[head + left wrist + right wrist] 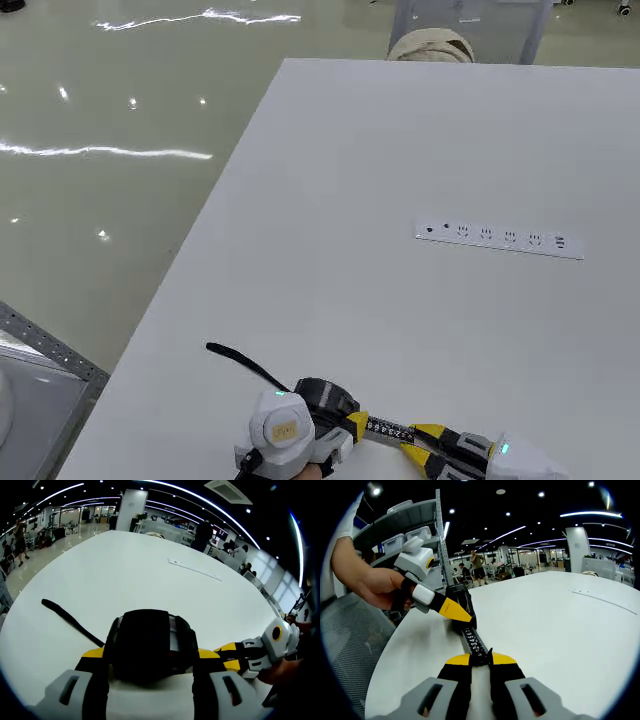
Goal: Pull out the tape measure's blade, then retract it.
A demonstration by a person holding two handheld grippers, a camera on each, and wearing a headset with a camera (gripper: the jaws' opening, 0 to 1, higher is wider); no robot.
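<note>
Jaws, left gripper (150,655): closed around the tape measure case (150,630), yellow pads pressed on its two flanks, spread only as wide as the case. Case sits on the worktop (400,150) near its left edge, at the end closest to the person. Loose black strap (243,362) trails from it toward that edge.

Jaws, right gripper (480,658): pressed together, pinching the blade (473,640) flat between the tips. A short numbered length is out, running straight between case mouth and tips.

Reading of the hold: left side anchors the case so it cannot slide; right side holds the free end in line with the mouth, so a pull should run straight. A hand (372,585) grips the left gripper's handle.

Judgement: pull-out just begun, most of the blade inside, retraction not yet done. Power strip (498,240) lies well apart, toward the right edge.
</note>
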